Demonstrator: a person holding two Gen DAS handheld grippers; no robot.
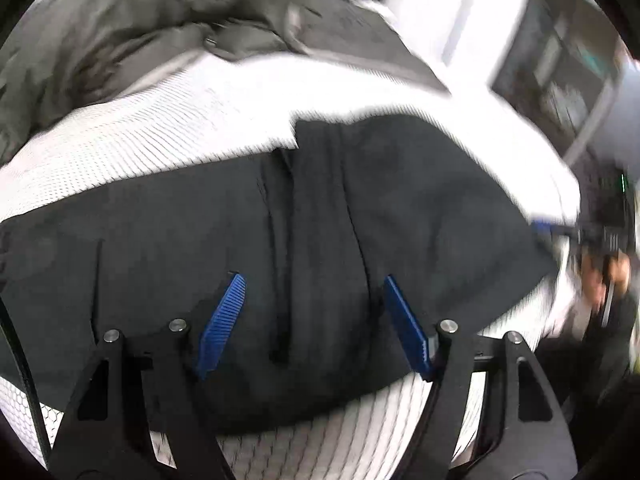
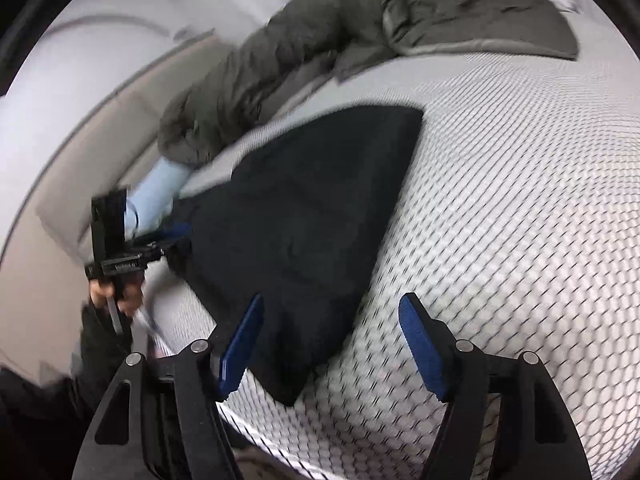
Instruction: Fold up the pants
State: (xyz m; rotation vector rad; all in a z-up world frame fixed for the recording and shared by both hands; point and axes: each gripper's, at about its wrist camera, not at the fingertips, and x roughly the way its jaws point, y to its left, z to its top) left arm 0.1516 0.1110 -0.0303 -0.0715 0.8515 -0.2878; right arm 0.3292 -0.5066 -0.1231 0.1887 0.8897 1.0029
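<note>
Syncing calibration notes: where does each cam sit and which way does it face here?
Left wrist: on the left gripper, jaws open, angled down at the black pants on the white mattress; the other hand shows at right.
Right wrist: on the right gripper, jaws open, over the pants' corner; left hand visible.
Shared: pants, mattress, grey-green jacket.

Left gripper (image 1: 314,326) is held angled downward, jaws spread wide, blue ribbed pads (image 1: 222,326) apart with nothing pinched between them. Right gripper (image 2: 332,346) is likewise tilted down, jaws parted, pads (image 2: 424,354) clear of contact. From the right wrist view, the left hand (image 2: 114,294) is seen gripping its tool's handle, dark sleeve (image 2: 102,344) below it. From the left wrist view, the right hand (image 1: 602,276) is glimpsed at the far right edge, blurred, probably wrapped round its handle.
</note>
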